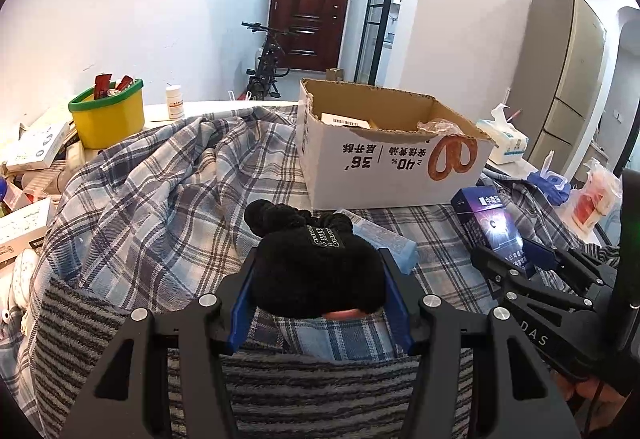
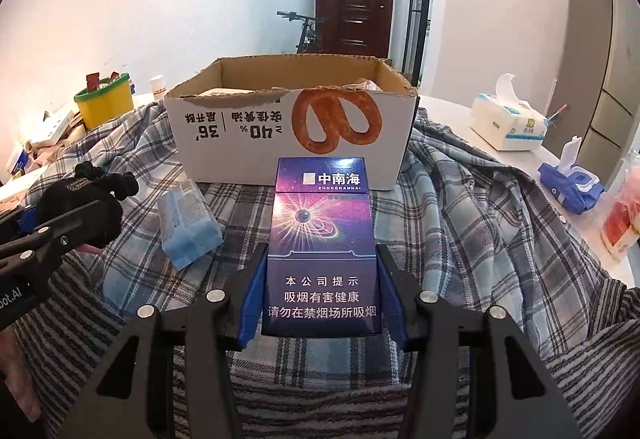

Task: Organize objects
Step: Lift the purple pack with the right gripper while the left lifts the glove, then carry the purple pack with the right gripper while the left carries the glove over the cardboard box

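Gripping a cigarette pack [image 2: 322, 239] upright in our right tool [image 2: 320, 295] and a black pouch [image 1: 316, 263] in our left tool [image 1: 318, 299], we face the open cardboard box [image 2: 292, 135] just ahead, nearer the right.

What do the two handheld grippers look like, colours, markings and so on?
Both are alike: a black angular frame with silver round bolt heads and two blue finger pads. The left gripper has white lettering ending "oot.AI" on its side in the right wrist view. The right gripper has white letters "DAS" on its body in the left wrist view, where a thin dark cable runs below it. No sleeve shows.
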`<action>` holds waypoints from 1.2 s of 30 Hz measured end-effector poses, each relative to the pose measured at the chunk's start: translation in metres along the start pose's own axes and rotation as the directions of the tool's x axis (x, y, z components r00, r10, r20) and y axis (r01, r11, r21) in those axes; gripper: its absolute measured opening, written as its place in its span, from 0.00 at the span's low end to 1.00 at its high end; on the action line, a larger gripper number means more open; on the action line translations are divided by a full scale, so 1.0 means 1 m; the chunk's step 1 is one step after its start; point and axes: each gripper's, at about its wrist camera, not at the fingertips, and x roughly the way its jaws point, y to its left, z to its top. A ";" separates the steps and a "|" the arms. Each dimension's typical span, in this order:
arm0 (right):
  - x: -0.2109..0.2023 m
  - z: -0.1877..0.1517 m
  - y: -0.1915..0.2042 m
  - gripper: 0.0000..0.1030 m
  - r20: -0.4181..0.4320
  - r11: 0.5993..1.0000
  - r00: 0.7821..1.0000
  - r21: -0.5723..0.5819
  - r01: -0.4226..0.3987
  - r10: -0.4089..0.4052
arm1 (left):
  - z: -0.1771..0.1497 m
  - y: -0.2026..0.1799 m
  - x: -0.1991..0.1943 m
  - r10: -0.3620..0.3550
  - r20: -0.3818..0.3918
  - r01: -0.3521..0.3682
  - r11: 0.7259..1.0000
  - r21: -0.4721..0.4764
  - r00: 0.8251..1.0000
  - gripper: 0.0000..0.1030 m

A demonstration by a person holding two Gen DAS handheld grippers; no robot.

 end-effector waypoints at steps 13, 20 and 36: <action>-0.018 0.002 0.004 0.48 0.054 0.999 0.999 -0.040 0.002 0.000 | -0.001 -0.016 -0.041 -0.005 0.095 -0.001 0.998 0.056 0.995 0.56; -0.050 0.015 -0.002 0.48 0.120 0.997 0.992 -0.070 -0.029 0.037 | 0.017 -0.026 -0.070 -0.026 0.148 0.014 0.997 0.080 0.989 0.56; -0.169 0.124 -0.027 0.48 0.477 0.992 0.870 -0.083 -0.097 0.125 | 0.116 -0.060 -0.165 -0.097 0.440 0.039 0.990 0.139 0.892 0.56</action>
